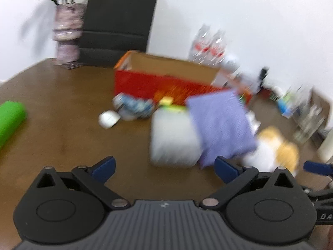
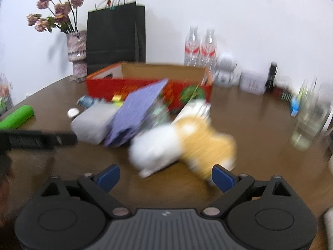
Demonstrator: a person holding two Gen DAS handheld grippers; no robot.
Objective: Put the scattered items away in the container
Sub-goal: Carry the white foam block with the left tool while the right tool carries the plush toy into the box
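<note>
Left gripper (image 1: 164, 169) jaws wide, empty; right gripper (image 2: 165, 178) likewise. Pouch (image 1: 220, 125), pack (image 1: 173, 137), plush (image 2: 183, 143) crowd red box (image 2: 145, 87) front. Bag (image 2: 115, 35), vase (image 2: 78, 52) at 11 o'clock; bottles (image 2: 199, 48) at 1.

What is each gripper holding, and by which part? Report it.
Nothing is held. The left gripper and right gripper both have open jaws, empty, short of the pile.

The open box (image 2: 145, 87) stands on the surface (image 2: 249, 125). Behind it, at its left, stand a bag (image 2: 115, 35) and a vase (image 2: 78, 52); behind its right end stand two bottles (image 2: 199, 48). Before the box lie a pouch (image 2: 91, 123), a cloth (image 2: 137, 112) leaning on the pouch, and right of these a plush toy (image 2: 183, 143). Far left of the box lies a roll (image 2: 17, 115).
</note>
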